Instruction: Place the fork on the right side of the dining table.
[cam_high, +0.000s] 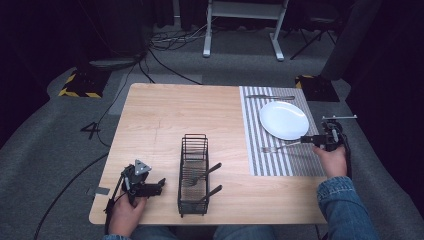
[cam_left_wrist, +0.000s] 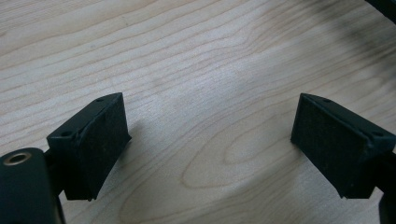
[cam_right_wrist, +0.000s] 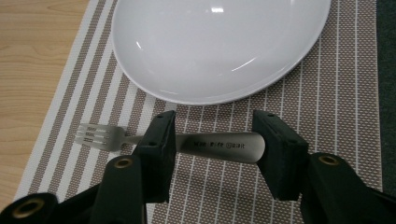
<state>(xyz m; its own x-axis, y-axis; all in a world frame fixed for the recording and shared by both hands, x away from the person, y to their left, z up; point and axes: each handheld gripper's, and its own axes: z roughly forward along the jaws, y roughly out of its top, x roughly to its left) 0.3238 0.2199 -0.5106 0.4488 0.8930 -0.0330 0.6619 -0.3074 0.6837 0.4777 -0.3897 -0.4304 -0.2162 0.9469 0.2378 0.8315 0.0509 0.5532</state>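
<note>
A silver fork (cam_right_wrist: 224, 144) lies flat on the striped placemat (cam_right_wrist: 327, 102), just in front of the white plate (cam_right_wrist: 219, 42), tines to the left. My right gripper (cam_right_wrist: 215, 128) is open right over the fork's handle, one jaw on either side of it. In the high view the fork (cam_high: 280, 147) lies on the placemat's near left part, with the right gripper (cam_high: 306, 141) at its handle end. Near the table's front left corner, my left gripper (cam_high: 161, 186) is open, with nothing but bare wood (cam_left_wrist: 187, 46) between its jaws (cam_left_wrist: 210, 126).
A black wire cutlery rack (cam_high: 194, 172) stands at the front middle of the table, with dark-handled utensils (cam_high: 206, 172) in it. A knife (cam_high: 270, 96) lies on the placemat (cam_high: 265, 165) beyond the plate (cam_high: 283, 120). The table's right edge runs close to the right gripper.
</note>
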